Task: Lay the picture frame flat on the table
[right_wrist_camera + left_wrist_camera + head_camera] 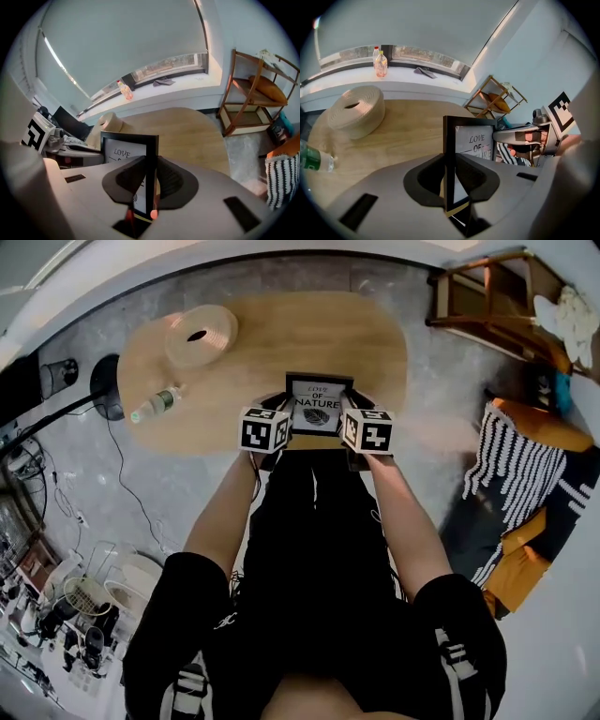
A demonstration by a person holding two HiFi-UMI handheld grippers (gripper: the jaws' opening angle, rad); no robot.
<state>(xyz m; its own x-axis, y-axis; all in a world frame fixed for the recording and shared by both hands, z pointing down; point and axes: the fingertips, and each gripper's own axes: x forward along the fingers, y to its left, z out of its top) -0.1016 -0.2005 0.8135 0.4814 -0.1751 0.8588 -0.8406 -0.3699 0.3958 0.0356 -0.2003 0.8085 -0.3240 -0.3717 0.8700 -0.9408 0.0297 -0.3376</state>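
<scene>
With my left gripper [278,410] and right gripper [351,414] clamping the picture frame [318,405] by its edges, I'd tip its top evenly toward 12 o'clock.

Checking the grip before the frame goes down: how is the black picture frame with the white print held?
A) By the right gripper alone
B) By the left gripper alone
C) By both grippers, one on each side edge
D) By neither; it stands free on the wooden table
C: the left gripper and the right gripper each clamp one side edge of the black picture frame.

Oval wood table [361,343] w/ beige roll [217,328] & plastic bottle [156,403] on its side
</scene>
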